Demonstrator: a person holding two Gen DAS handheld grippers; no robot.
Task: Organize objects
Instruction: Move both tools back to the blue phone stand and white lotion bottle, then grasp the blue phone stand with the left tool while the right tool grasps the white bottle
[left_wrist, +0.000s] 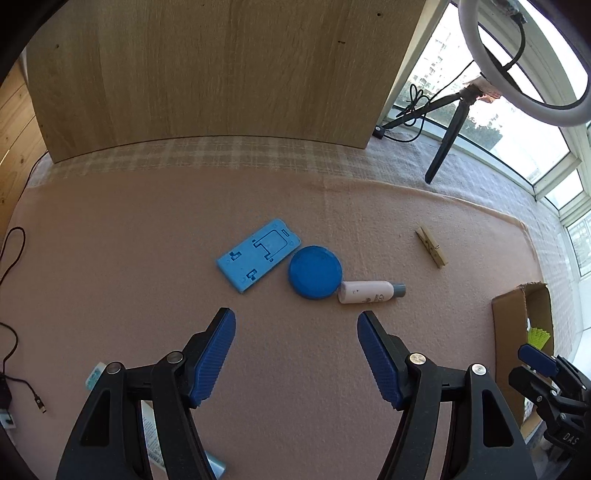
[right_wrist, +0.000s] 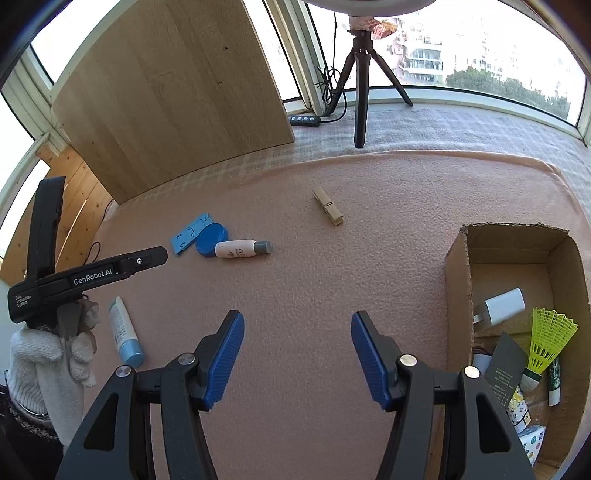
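Hovering over the pink surface, both tools gape empty.
Left wrist: left tool (left_wrist: 296, 317) wide apart; white bottle (left_wrist: 369, 292) lies at 1 o'clock, cap pointing 3, touching blue lid (left_wrist: 314, 272).
Right wrist: right tool (right_wrist: 297, 319) half-spread; clothespin (right_wrist: 328, 210) at 12, cardboard box (right_wrist: 458, 258) at 3.

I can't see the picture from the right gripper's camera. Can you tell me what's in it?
The open, empty right gripper hangs over a pink blanket. To its right, a cardboard box holds a white charger and a yellow shuttlecock. Farther off lie a clothespin, a small white bottle touching a blue lid, and a tube.
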